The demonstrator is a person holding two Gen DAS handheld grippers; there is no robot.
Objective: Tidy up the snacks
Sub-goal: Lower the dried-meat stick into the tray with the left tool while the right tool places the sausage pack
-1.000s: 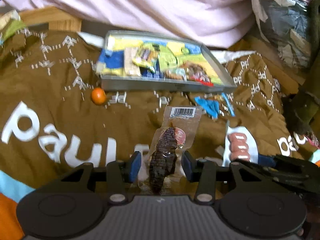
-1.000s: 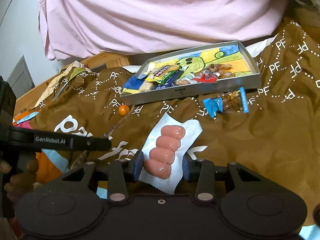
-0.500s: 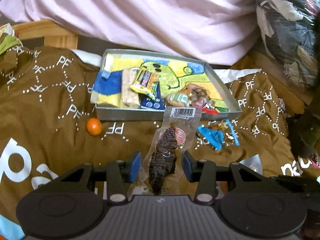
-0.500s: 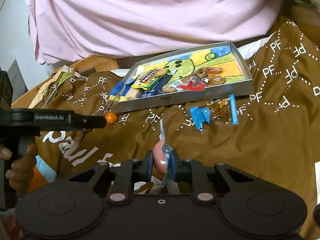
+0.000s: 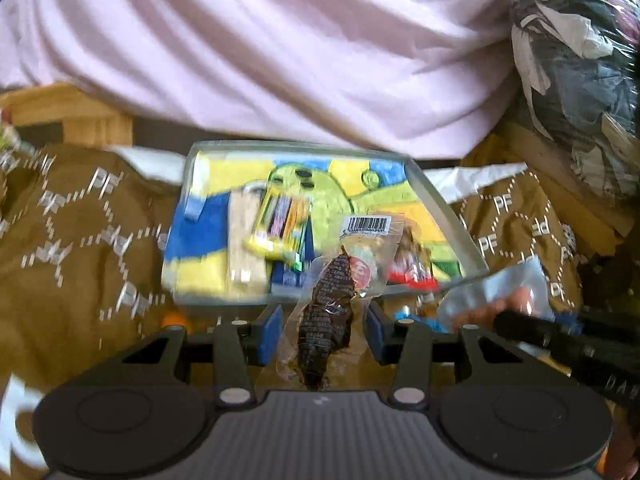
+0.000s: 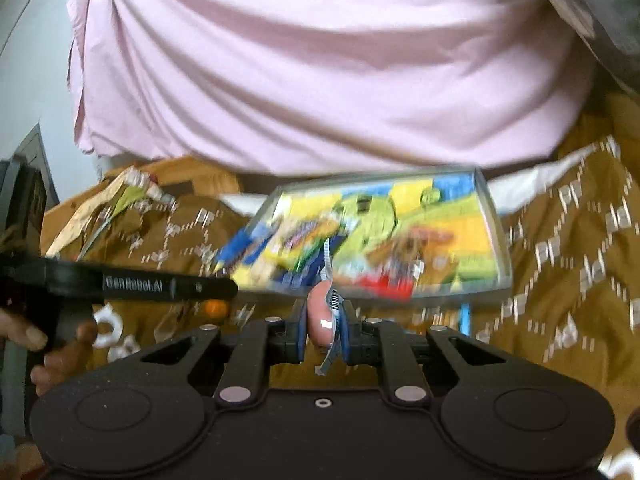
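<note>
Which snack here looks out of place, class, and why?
An orange ball-shaped sweet lies loose on the brown cloth just outside the tin tray, where the other snacks sit. A blue wrapper also lies outside, by the tray's front edge.

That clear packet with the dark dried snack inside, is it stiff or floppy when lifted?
Probably fairly stiff: the dark snack packet sticks out forward of the left tool without drooping. Its clear film edges look crinkly and thin, so likely light. The glossy plastic may be slippery, though the blur hides detail.
</note>
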